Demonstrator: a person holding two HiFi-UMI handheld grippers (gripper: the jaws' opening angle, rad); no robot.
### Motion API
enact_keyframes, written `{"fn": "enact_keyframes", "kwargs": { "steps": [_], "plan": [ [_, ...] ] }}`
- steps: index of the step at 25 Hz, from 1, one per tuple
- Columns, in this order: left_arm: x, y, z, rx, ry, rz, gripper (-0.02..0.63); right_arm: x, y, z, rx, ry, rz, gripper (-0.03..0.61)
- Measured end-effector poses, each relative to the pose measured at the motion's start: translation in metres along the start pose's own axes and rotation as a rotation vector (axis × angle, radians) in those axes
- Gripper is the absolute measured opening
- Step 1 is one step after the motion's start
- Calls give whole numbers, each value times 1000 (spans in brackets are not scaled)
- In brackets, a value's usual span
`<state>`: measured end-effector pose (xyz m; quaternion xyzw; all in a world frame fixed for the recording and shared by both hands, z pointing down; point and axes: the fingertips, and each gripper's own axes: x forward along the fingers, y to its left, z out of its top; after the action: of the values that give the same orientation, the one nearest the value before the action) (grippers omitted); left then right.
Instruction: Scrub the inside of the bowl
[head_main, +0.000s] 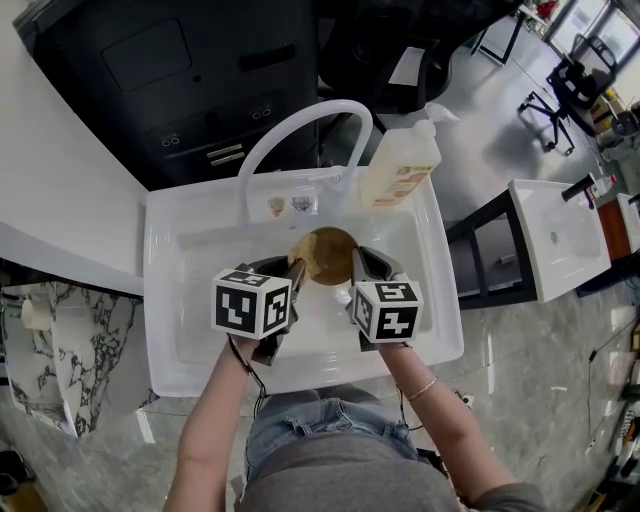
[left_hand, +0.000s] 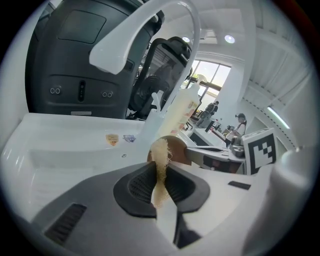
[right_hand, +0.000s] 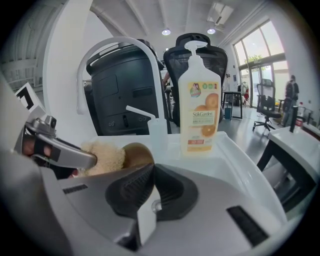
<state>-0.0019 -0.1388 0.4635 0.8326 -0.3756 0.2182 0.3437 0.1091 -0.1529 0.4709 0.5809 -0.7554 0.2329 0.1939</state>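
Tan and fibrous, the scrub pad (left_hand: 160, 159) stands edge-on between the jaws of the left gripper (left_hand: 161, 172), which are clamped on its lower part. Its free end reaches into the brown bowl (left_hand: 180, 153). From the right gripper view, the pad shows as a pale tuft pressed against the bowl's inner wall (right_hand: 135, 154).

The right gripper (right_hand: 148, 171) has its jaws closed on the bowl's near rim and holds the bowl tipped on its side, mouth toward the left gripper.

In the head view the two grippers face each other across the bowl, which is over the middle of the white sink (head_main: 190, 335), near its back wall.

A white arched faucet (head_main: 300, 122) rises behind the bowl. An orange-labelled pump bottle of soap (right_hand: 200, 107) stands at the sink's back right corner. Two small stickers (head_main: 289, 205) sit on the back ledge beside the faucet's foot.
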Motion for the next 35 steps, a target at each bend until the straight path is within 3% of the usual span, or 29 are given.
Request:
{"fn": "enact_keyframes", "kwargs": {
  "steps": [8, 15, 24, 35],
  "plan": [
    [-7, 0, -13, 18, 6, 32, 46, 2, -13, -11, 15, 22, -24, 18],
    [-24, 12, -25, 46, -3, 121, 46, 6, -12, -15, 21, 46, 1, 18],
    [-62, 39, -42, -13, -57, 255, 46, 21, 36, -11, 2, 88, 150, 18],
    [-137, 84, -67, -105, -150, 474, 46, 49, 127, -15, -41, 177, 363, 18]
  ]
}}
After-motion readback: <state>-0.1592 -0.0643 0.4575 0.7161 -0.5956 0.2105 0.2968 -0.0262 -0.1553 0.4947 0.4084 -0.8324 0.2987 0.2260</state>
